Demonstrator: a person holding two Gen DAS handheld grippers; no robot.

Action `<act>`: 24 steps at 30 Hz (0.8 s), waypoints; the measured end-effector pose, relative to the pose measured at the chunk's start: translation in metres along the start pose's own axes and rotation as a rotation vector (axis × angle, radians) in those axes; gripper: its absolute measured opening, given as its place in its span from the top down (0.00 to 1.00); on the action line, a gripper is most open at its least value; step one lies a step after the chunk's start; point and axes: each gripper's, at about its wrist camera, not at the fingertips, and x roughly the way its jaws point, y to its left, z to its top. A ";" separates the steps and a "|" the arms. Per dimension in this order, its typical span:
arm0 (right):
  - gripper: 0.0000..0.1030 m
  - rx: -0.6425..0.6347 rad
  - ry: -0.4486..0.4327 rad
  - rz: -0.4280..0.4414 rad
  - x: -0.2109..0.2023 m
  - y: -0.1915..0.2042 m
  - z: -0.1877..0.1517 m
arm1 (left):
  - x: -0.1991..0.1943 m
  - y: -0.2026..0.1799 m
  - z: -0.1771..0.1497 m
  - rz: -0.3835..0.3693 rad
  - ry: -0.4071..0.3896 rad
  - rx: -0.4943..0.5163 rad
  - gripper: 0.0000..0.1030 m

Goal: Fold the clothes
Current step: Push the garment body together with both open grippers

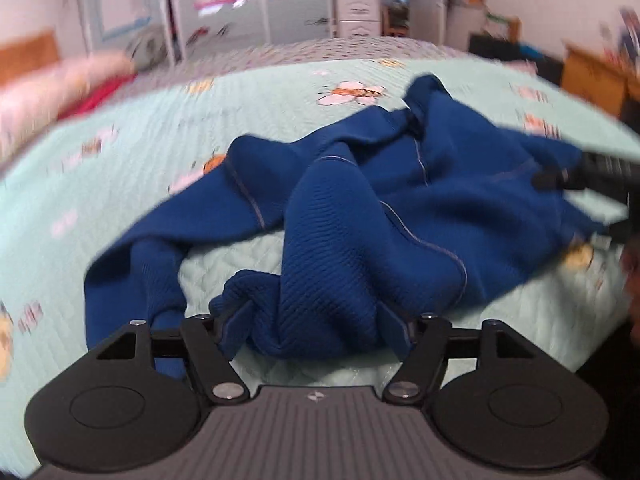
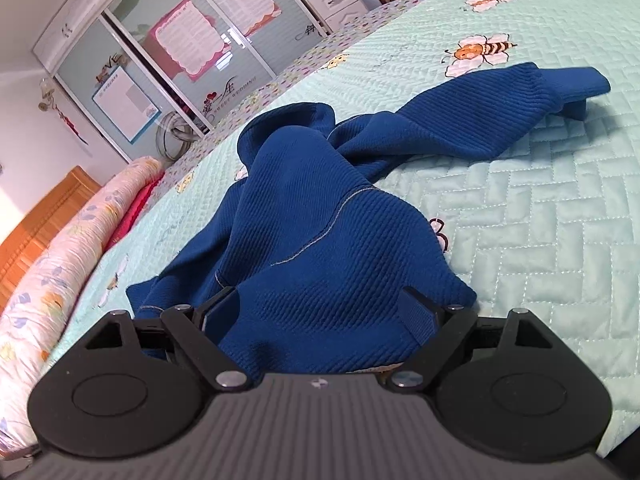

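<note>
A dark blue knit garment [image 1: 360, 200] lies crumpled on a mint green quilted bedspread [image 1: 120, 180] printed with bees and flowers. My left gripper [image 1: 312, 312] is open, its fingers spread wide around a bunched fold at the garment's near edge. At the right edge of the left wrist view, my right gripper [image 1: 580, 200] sits at the garment's other side. In the right wrist view the garment [image 2: 320, 220] rises in a heap, with one sleeve stretched away to the upper right. My right gripper [image 2: 316, 292] is also open, with blue fabric filling the wide gap between its fingers.
A long floral bolster [image 2: 80, 240] and something red lie along the bed's left side, next to a wooden headboard [image 2: 32, 220]. A wardrobe with glass sliding doors [image 2: 160, 60] and a white drawer unit [image 2: 336, 0] stand beyond the bed. The bedspread [image 2: 520, 200] is bare to the right.
</note>
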 end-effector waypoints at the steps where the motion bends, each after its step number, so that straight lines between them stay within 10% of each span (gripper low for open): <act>1: 0.16 -0.014 -0.001 -0.007 0.000 0.002 -0.001 | 0.002 -0.005 -0.002 0.017 -0.004 0.037 0.30; 24: 0.16 -0.150 -0.024 -0.144 -0.026 0.024 -0.024 | 0.028 -0.032 0.008 0.034 0.029 0.166 0.16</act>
